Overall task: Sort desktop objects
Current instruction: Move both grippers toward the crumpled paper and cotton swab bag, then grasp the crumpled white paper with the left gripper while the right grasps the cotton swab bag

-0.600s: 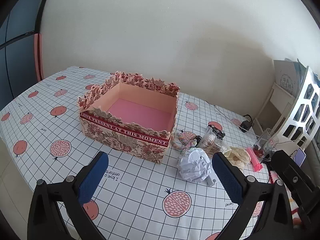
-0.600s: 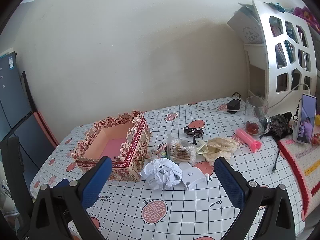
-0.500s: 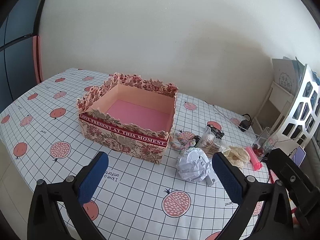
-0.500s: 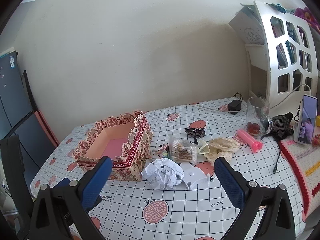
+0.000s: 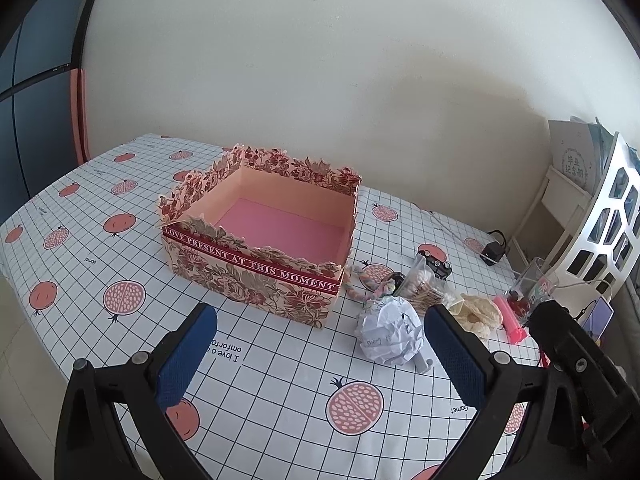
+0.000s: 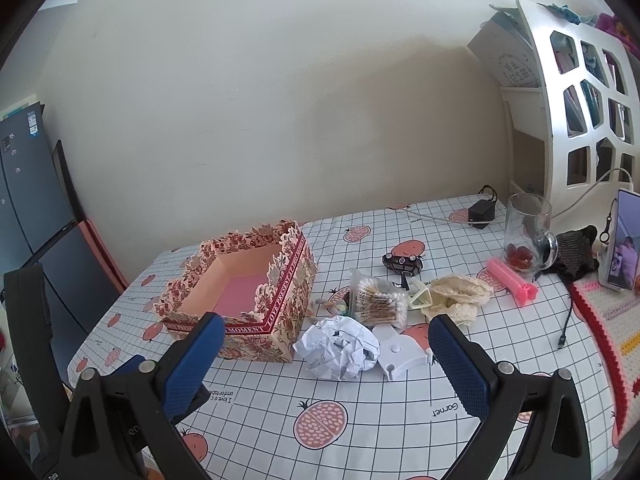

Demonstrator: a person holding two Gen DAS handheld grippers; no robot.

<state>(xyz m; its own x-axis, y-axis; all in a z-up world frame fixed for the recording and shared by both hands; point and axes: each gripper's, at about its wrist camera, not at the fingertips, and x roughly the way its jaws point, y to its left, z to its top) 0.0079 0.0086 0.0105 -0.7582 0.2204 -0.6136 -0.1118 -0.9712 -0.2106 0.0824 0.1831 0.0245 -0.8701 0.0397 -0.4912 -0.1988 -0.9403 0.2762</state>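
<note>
A square paper box (image 5: pixel 260 236) sits on the table (image 5: pixel 280 392), and its top is open. The outside has dark red flowers all over it, and a red band with white letters runs around it. The top edge is cut wavy like petals, the inside walls are peach, and the floor is plain pink with nothing in it. Just to the right of the box is a little pile of small things. The crumpled paper ball (image 6: pixel 340 346) is white and full of sharp folds, and it lies near the front corner of the box. A smooth white plastic piece (image 6: pixel 400 354) touches the ball's right side. Behind the ball is a clear bag of cotton swabs (image 6: pixel 376 300), shiny and crinkly, with thin sticks packed inside. A twisted pastel rope (image 5: pixel 366 290) lies between the bag and the box. A lumpy cream lace cloth (image 6: pixel 456 294) is to the right of the bag, and a small black toy car (image 6: pixel 402 264) is behind it. Farther right is a pink plastic stick (image 6: pixel 512 280), next to a tall clear glass cup (image 6: pixel 526 232) with red things at the bottom. The table cover is white with black squares and round pink fruit pictures. The left gripper (image 5: pixel 320 356) is up over the front of the table with its blue bumpy pads spread wide apart, holding nothing. The right gripper (image 6: pixel 324 364) is also spread wide and holds nothing, and the paper ball shows between its pads.
</note>
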